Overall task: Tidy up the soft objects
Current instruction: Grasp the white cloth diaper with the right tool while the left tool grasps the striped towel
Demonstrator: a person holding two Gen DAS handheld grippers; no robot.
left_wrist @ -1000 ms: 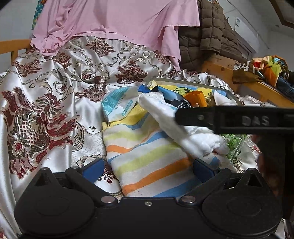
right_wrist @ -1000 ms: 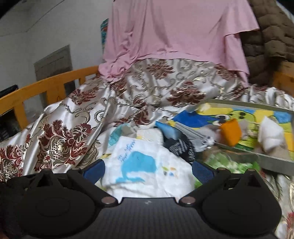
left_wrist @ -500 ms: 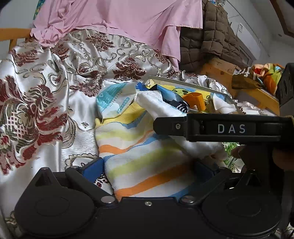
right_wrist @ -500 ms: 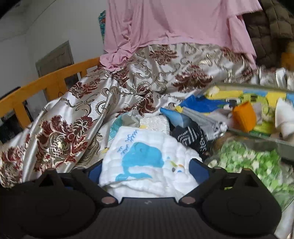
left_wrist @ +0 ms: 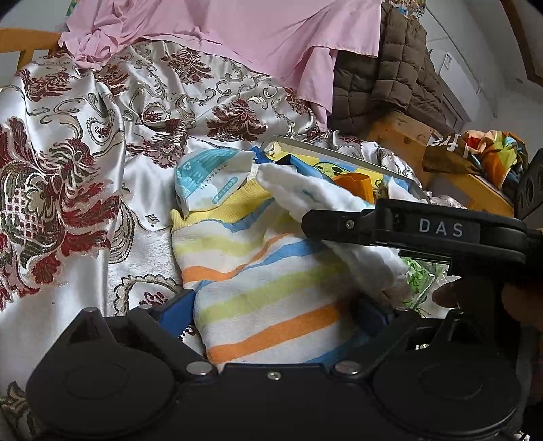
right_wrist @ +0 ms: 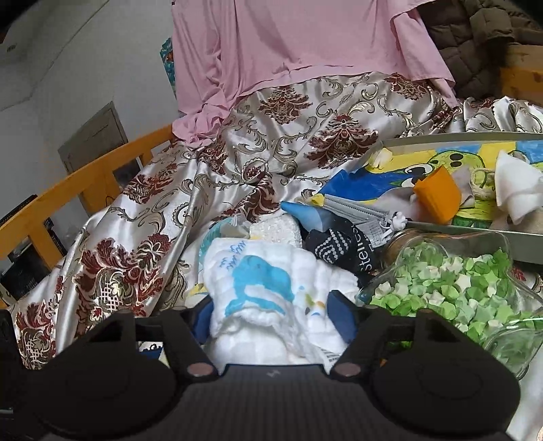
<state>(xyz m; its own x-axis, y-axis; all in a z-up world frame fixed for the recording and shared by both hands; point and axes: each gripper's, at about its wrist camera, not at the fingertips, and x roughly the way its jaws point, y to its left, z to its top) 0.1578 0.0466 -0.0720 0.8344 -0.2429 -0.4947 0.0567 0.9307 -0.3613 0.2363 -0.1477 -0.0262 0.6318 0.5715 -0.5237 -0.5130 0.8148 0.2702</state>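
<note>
A striped towel [left_wrist: 264, 288] in yellow, blue and orange lies on the floral satin cover, between the fingers of my left gripper [left_wrist: 271, 312], which closes on it. A white cloth with a blue whale print [right_wrist: 264, 281] lies over the towel [left_wrist: 325, 203]; my right gripper [right_wrist: 275, 315] is closing on it. The right gripper's black body, marked DAS [left_wrist: 424, 230], crosses the left wrist view above the white cloth. A white and blue tissue packet [left_wrist: 210, 176] lies just beyond the towel.
A tray with a cartoon print [right_wrist: 458, 139] holds an orange cup [right_wrist: 437, 196] and white cloth. A glass jar of green paper stars [right_wrist: 451, 288] lies at my right. A dark sock [right_wrist: 342, 247] and blue tube sit ahead. Pink sheet [left_wrist: 237, 30] and brown jacket [left_wrist: 383, 74] lie behind.
The right gripper has moved further left across the left wrist view, over the white cloth. In the right wrist view the whale cloth and star jar have come closer.
</note>
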